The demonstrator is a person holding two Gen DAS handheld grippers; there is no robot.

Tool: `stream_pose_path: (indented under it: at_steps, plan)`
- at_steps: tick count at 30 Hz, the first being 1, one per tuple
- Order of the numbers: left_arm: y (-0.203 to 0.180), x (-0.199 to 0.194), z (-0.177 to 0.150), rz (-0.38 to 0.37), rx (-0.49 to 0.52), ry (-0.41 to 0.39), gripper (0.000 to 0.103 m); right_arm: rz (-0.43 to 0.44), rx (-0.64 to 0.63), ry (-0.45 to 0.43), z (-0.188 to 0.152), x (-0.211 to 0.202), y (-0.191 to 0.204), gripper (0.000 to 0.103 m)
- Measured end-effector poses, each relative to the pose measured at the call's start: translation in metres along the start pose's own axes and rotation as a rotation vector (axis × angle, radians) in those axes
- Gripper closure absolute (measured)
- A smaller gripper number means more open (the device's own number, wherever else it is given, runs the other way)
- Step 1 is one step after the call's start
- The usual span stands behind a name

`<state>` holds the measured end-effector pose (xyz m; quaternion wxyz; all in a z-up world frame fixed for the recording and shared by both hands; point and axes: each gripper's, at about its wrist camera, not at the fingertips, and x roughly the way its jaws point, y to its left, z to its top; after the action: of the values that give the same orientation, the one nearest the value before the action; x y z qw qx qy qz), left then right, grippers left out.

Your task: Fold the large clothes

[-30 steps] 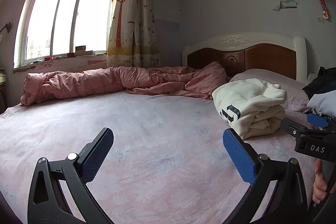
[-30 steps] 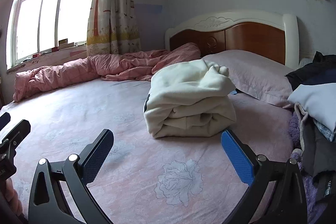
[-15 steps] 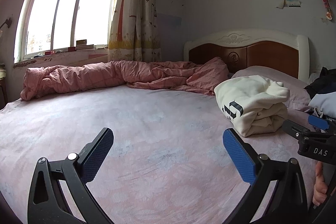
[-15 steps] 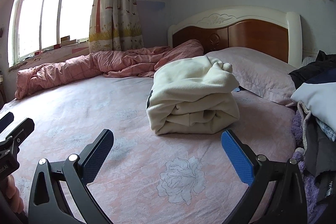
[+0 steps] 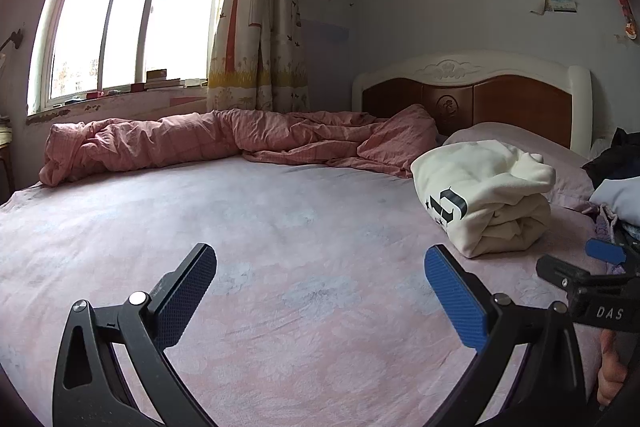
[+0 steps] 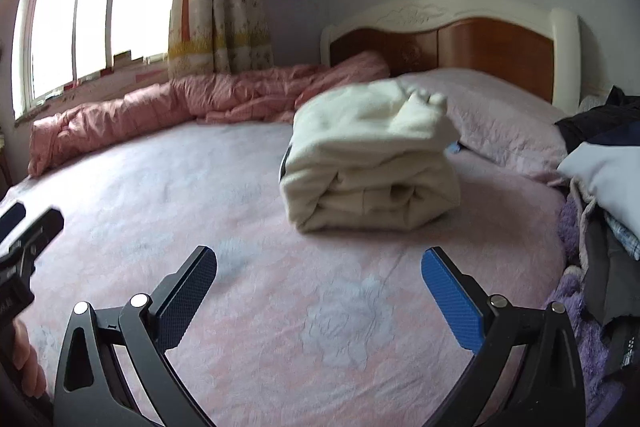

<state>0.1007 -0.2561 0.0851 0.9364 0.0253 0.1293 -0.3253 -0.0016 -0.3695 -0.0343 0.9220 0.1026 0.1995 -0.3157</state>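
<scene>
Cream sweatshirt (image 6: 372, 163) folded, sits on pink bed sheet (image 6: 240, 211) near pillow (image 6: 500, 119). Left gripper (image 5: 320, 291) wide apart, holds nothing. Right gripper (image 6: 319, 291) wide apart too, empty, over sheet. Clothes pile (image 6: 604, 195) at right.

One folded cream garment (image 5: 484, 197), one pink quilt (image 5: 224, 143), one pillow (image 5: 560, 163), two grippers.

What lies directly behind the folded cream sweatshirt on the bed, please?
Behind the folded cream sweatshirt lies a mauve pillow, then the wooden headboard. A small blue item peeks out; the rest is hidden.
</scene>
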Motion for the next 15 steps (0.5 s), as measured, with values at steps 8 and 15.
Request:
stream_pose_path:
  at_steps: [8, 15]
  plan:
    - [0.001, 0.002, -0.001, 0.001, 0.000, 0.011, 0.000, -0.052, -0.068, -0.006, -0.017, -0.013, 0.017, 0.000]
    - [0.001, 0.004, -0.001, 0.002, -0.001, 0.014, 0.000, -0.039, -0.035, -0.015, -0.014, -0.015, 0.008, 0.000]
